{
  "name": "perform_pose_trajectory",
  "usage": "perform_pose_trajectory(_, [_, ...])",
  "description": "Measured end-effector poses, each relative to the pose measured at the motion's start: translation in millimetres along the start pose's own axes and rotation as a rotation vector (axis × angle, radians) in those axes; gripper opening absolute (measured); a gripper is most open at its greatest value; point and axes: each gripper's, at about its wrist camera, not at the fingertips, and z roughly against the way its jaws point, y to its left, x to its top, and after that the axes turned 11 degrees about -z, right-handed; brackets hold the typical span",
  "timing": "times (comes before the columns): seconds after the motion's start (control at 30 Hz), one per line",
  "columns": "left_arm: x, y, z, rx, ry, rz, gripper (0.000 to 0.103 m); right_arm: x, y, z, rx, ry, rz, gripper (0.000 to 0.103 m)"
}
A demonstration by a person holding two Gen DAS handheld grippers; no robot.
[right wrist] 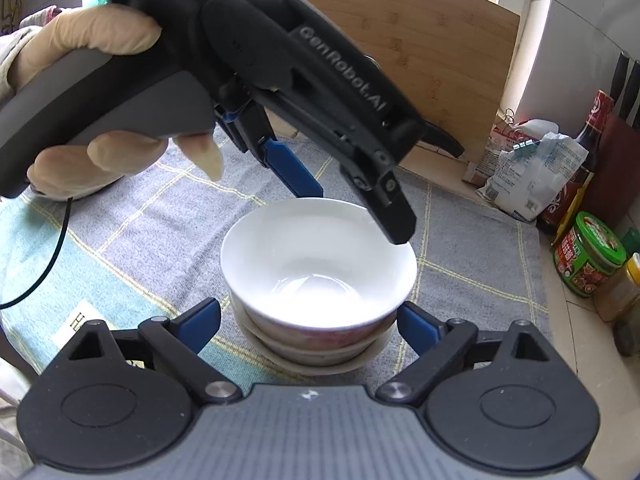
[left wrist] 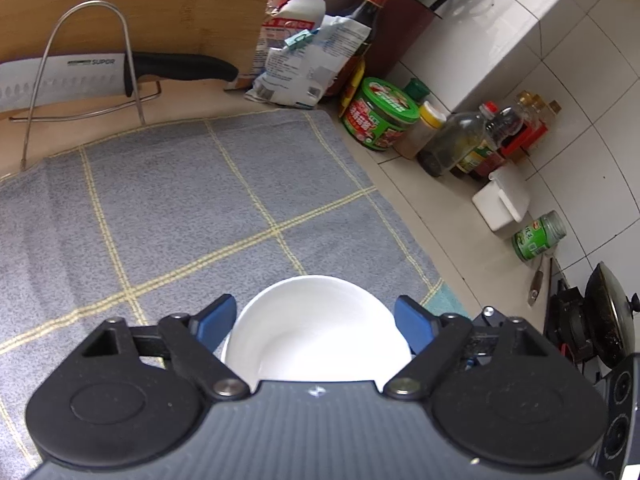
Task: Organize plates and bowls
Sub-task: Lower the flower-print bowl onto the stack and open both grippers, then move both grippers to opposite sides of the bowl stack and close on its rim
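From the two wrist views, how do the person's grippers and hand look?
Each gripper, left gripper and right gripper, has a ribbed grey body, black linkages with silver pivots, and blue finger pads. The left one shows white "GenRobot.AI" lettering. The hand wears a thin cream glove; a black cable hangs beneath it.

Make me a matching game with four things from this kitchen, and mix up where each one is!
Things:
1. white bowl
2. knife
3. green-lidded jar
4. dark sauce bottle

Places:
A. resting in the wire rack by the wooden board
B. behind the white bag, near the wall
C. stacked on other dishes on the checked cloth
D. on the counter just past the cloth's right edge

Pairs: 1-C, 2-A, 3-D, 4-B
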Motion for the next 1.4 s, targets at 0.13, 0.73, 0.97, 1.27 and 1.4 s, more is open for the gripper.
perform_pose_trajectory(0.13, [3.7, -7.7, 0.3, -0.009, -0.009, -0.022, 0.090, -1.2, -4.4, -3.0, 0.003, 0.012, -0.028, 0.097])
perform_pose_trajectory(0.73, [-12.1, 4.2, 36.3, 0.042, -0.117, -0.064, 0.093, -8.7, -0.4, 2.7, -0.067, 0.000, -0.081, 0.103])
perform_pose_trajectory(0.97, [-28.4, 0.2, 50.1, 0.099, -0.137, -0.102, 0.099, -16.1, -0.3, 3.6, -0.054, 0.024, -0.089, 0.103])
perform_pose_trajectory(1.27, [-59.7, -8.5, 60.5, 0.243, -0.202, -0.145, 0.101, -23.4, -23.4, -9.3, 0.030, 0.069, -0.033, 0.103])
perform_pose_trajectory(1.4, [-76.3, -10.0, 55.1, 0.303, -0.198, -0.193, 0.101, -30.8, -38.1, -18.1, 0.075, 0.101, -0.044, 0.103])
